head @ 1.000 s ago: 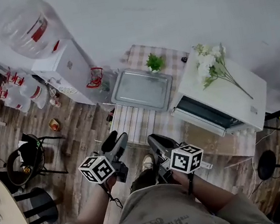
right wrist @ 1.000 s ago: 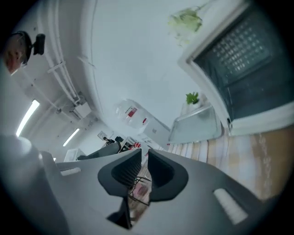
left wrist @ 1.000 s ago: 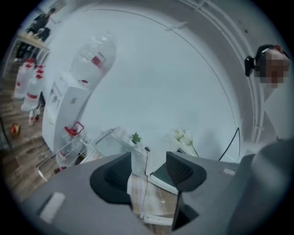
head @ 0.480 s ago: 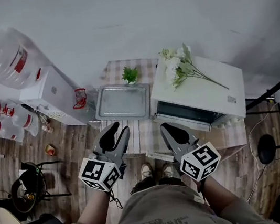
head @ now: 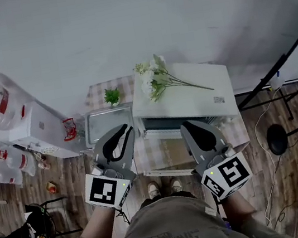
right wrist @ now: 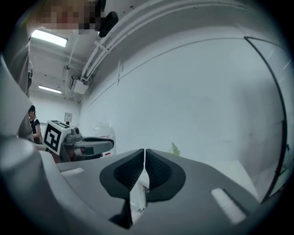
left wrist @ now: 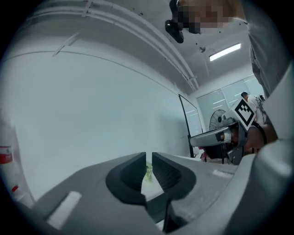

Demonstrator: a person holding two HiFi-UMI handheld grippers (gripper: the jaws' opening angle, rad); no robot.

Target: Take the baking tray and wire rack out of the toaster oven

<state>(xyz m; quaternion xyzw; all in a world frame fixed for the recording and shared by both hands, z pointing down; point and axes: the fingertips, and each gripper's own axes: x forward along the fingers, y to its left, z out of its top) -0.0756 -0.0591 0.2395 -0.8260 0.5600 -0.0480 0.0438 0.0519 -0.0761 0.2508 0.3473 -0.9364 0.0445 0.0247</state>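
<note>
a: which way is the toaster oven (head: 185, 101) placed from the jaws?

b: in the head view it is seen at mid-frame, just above both grippers. its long side is run left to right and its dark front is turned toward them. the right gripper (head: 186, 128) is held nearer that front. the left gripper (head: 127, 129) is raised over the baking tray (head: 96, 124), which is laid flat on the counter (head: 163, 154) just beside the oven's left end, already outside it.

a: and the jaws?

b: both pairs are clenched on nothing; only a slit is left between the left ones.

a: what is hidden?

b: the wire rack is made out in no view, and whether the door is open cannot be told. part of the tray is covered by the left gripper.
</note>
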